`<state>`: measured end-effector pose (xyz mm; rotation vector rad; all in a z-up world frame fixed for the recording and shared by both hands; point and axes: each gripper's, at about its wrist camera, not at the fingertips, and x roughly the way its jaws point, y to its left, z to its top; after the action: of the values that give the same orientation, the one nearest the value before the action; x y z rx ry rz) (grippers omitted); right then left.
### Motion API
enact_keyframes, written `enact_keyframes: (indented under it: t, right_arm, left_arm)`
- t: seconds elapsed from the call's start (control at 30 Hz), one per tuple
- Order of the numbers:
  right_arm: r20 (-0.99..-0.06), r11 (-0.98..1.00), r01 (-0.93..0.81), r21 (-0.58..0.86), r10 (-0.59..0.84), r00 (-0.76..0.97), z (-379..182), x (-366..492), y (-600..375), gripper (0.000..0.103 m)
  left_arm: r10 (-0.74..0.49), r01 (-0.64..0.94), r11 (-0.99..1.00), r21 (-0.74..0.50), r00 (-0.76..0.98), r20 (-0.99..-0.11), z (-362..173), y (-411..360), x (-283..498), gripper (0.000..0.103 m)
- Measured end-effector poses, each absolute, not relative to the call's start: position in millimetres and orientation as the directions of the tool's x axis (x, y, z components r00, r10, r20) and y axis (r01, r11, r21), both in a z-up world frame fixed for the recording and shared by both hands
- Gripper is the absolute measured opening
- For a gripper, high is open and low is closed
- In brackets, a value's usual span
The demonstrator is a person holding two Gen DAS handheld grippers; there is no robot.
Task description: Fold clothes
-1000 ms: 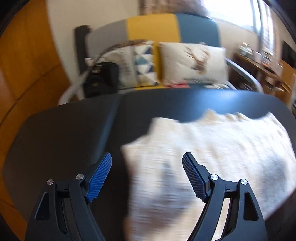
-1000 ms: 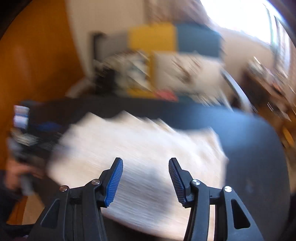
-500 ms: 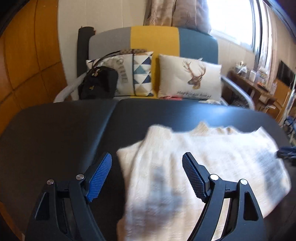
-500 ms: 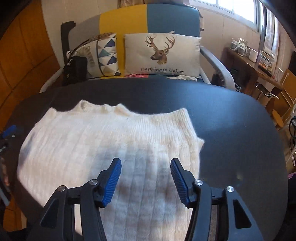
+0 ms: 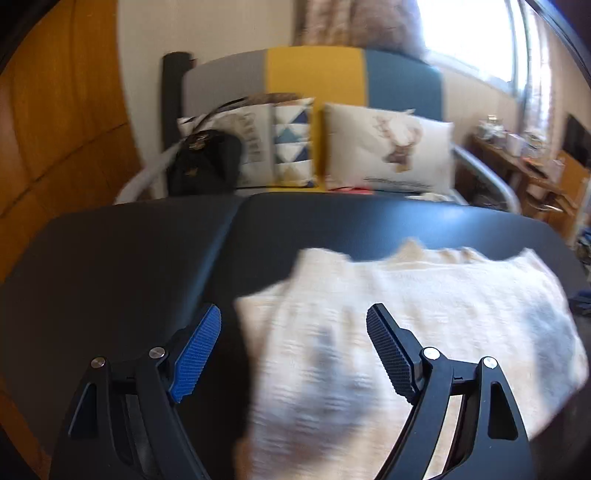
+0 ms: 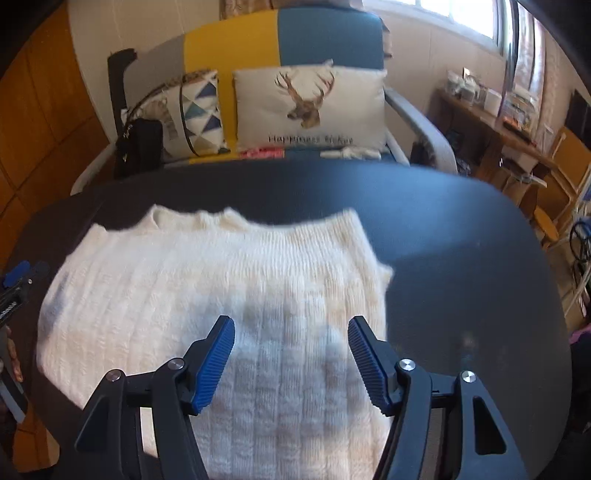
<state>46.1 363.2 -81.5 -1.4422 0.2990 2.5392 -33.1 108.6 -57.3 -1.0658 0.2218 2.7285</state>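
Left gripper is hovering over the left edge of the cream knit sweater, jaws standing wide apart, nothing pinched. The sweater is lying flat on the dark tabletop, collar toward the far side. Right gripper is hanging above the sweater's right half, jaws opening, knit below them but not clamped. Behind the tabletop, a sofa is carrying a deer cushion and a black bag.

One sweater, two cushions, one handbag
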Motion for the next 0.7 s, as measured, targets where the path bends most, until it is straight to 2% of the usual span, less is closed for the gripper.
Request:
enact_keyframes:
  t: [0.07, 0.1, 0.17, 0.27, 0.37, 0.43, 0.5, 0.57, 0.6, 0.7]
  right_arm:
    - [-0.912, -0.953, -0.294, 0.067, 0.061, -0.406, -131, 31, 364, 0.067]
    - [-0.897, -0.951, -0.301, 0.077, 0.065, -0.436, -141, 33, 364, 0.074]
    - [-0.876, -0.951, -0.3, 0.076, 0.081, -0.476, -139, 38, 362, 0.074]
    - [-0.867, -0.939, -0.319, 0.126, 0.052, -0.495, -118, 44, 365, 0.072]
    - [-0.814, -0.949, -0.291, 0.122, 0.072, -0.577, -85, 53, 357, 0.072]
    - [-0.793, -0.95, -0.285, 0.124, 0.077, -0.605, -75, 55, 354, 0.072]
    - [-0.823, -0.947, -0.301, 0.11, 0.083, -0.562, -89, 47, 353, 0.072]
    - [-0.906, -0.947, -0.307, 0.096, 0.045, -0.421, -135, 31, 353, 0.073]
    - [-0.916, -0.949, -0.302, 0.088, 0.042, -0.4, -149, 27, 352, 0.082]
    - [-0.877, -0.95, -0.3, 0.082, 0.074, -0.475, -150, 31, 351, 0.082]
  left_arm:
    - [0.116, -0.268, -0.958, 0.1, -0.684, -0.72, -72, 124, -36, 0.084]
    - [0.094, -0.268, -0.956, 0.12, -0.668, -0.738, -82, 132, -38, 0.084]
    - [0.05, -0.269, -0.95, 0.16, -0.635, -0.771, -101, 147, -42, 0.085]
    - [0.07, -0.237, -0.964, 0.118, -0.659, -0.749, -76, 147, -35, 0.085]
    - [0.1, -0.229, -0.969, 0.094, -0.71, -0.697, -47, 145, -24, 0.085]
    - [0.115, -0.237, -0.968, 0.083, -0.713, -0.691, -39, 147, -23, 0.085]
    - [0.093, -0.239, -0.965, 0.105, -0.69, -0.718, -47, 153, -34, 0.085]
    - [0.068, -0.253, -0.959, 0.126, -0.639, -0.766, -63, 161, -47, 0.085]
    - [0.056, -0.268, -0.954, 0.133, -0.596, -0.801, -75, 166, -56, 0.085]
    - [0.037, -0.26, -0.953, 0.154, -0.604, -0.796, -81, 168, -58, 0.086]
